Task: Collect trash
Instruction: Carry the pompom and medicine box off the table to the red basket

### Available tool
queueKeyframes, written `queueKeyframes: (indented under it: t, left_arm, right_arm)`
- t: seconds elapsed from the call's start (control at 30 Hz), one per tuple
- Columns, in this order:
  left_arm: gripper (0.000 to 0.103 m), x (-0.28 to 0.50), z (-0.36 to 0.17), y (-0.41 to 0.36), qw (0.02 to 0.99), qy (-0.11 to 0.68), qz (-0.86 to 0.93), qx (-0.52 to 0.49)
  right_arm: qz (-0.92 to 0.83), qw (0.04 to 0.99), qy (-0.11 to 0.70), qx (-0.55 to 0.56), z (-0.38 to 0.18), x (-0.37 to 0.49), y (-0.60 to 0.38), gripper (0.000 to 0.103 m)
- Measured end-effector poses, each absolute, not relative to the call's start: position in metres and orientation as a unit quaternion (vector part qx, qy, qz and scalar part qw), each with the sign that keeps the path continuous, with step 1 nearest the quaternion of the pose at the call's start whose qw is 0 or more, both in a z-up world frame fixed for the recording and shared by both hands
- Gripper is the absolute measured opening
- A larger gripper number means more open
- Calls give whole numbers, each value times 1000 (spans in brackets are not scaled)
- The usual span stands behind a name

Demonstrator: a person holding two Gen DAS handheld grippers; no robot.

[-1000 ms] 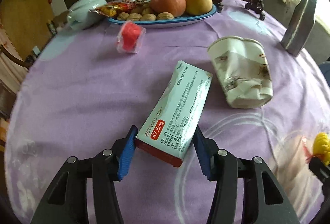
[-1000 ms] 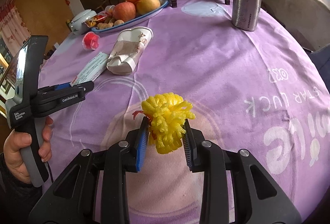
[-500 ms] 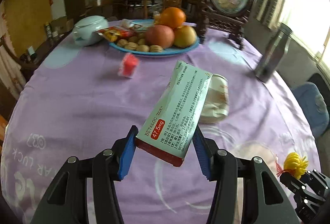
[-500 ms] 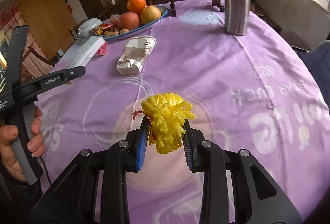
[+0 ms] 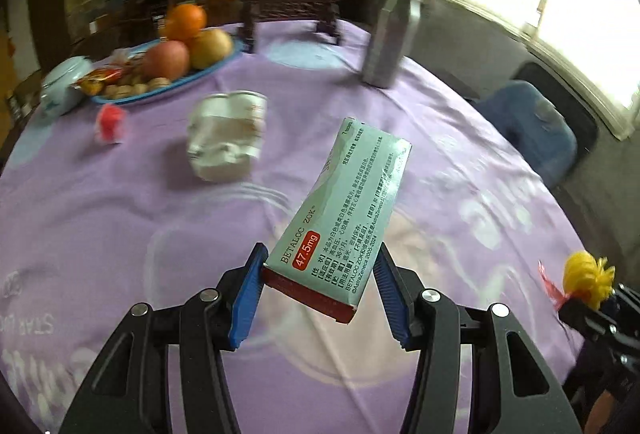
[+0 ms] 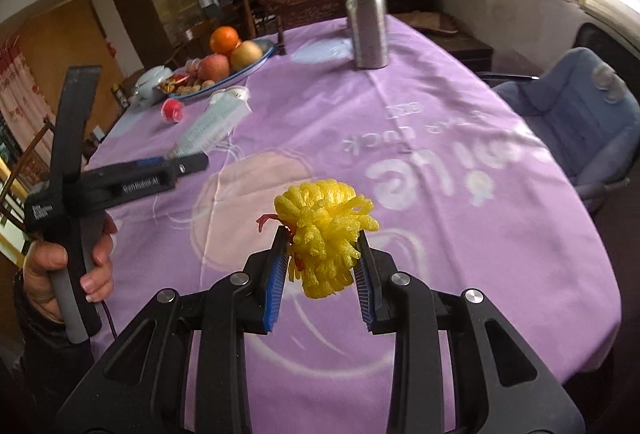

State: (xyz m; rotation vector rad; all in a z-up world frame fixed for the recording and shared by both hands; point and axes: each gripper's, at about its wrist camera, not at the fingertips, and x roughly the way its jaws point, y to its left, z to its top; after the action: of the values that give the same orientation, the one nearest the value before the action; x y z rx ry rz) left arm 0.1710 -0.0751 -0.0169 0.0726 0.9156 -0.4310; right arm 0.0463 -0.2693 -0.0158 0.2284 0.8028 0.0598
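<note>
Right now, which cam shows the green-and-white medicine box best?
Left wrist view. The green-and-white medicine box fills the centre, sharp, with its label readable, gripped between the jaws of the left gripper. The right wrist view shows the box only small, blurred and edge-on, beyond the left gripper.

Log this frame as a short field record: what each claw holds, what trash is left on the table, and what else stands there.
left claw: shut on medicine box, lifted off the table
right claw: shut on yellow foam net
trash left on table: crushed paper cup, red wrapper
table: purple cloth
other items: fruit plate, steel bottle
</note>
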Motion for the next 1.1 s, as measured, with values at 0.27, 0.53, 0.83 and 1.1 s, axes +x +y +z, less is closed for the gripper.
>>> queueKeyframes:
  t: [0.27,0.53,0.83,1.1]
  left_arm:
    - [54,116,-6,-103,863,429,-261,53]
    - [54,66,-6,-124,853,424,-296,66]
    - [54,12,-8,-159,832,412,-357,102]
    - [54,-43,-15,-204,801,400,-416,159]
  right_arm:
    - [20,920,367,133,-12,12,-292,32]
    - [6,925,350,149,-18,-25,-312,32]
    - [-34,922,344,172,-32,-83,-348,32]
    - [-75,917,340,197,-45,-134,-383,32]
